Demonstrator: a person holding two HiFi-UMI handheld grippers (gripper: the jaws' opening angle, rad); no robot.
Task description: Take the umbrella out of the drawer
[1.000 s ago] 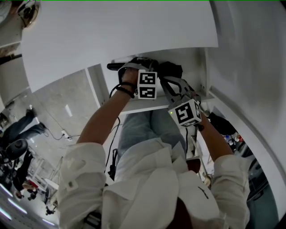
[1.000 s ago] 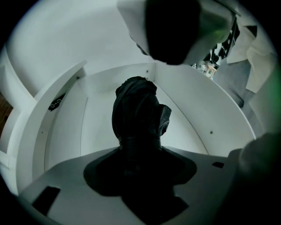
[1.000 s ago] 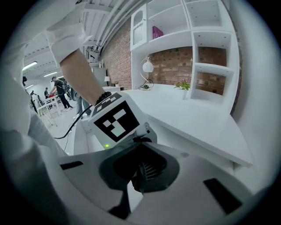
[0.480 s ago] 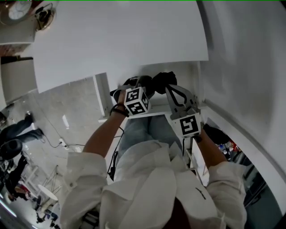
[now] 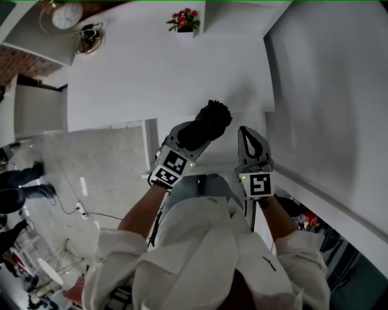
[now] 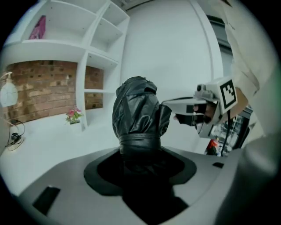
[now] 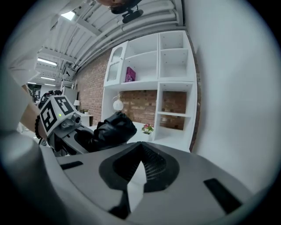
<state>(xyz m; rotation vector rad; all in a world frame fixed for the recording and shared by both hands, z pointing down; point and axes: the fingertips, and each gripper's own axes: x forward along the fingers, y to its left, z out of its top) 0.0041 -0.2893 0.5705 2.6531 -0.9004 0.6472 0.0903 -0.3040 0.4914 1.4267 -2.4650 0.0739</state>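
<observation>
A folded black umbrella [image 5: 207, 123] sticks up and away out of my left gripper [image 5: 185, 137], which is shut round its lower part. In the left gripper view the umbrella [image 6: 136, 112] rises from between the jaws of the left gripper [image 6: 139, 154], its strap wound round it. My right gripper [image 5: 247, 133] hangs just right of the umbrella without touching it, its jaws closed together with nothing between them. The right gripper view shows the umbrella [image 7: 113, 128] and the left gripper [image 7: 83, 139] off to its left. Both grippers are held above the white tabletop's [image 5: 139, 79] near edge.
A small pot of flowers [image 5: 185, 20] and a clock [image 5: 65, 13] stand at the tabletop's far side. White shelving [image 7: 172, 79] rises against a brick wall. A white wall [image 5: 339, 91] runs close on the right. People stand on the floor at far left [image 5: 18, 181].
Both grippers have risen from the space under the tabletop to above its edge. The left one carried the umbrella up and rolled, so the umbrella now points up and away.
</observation>
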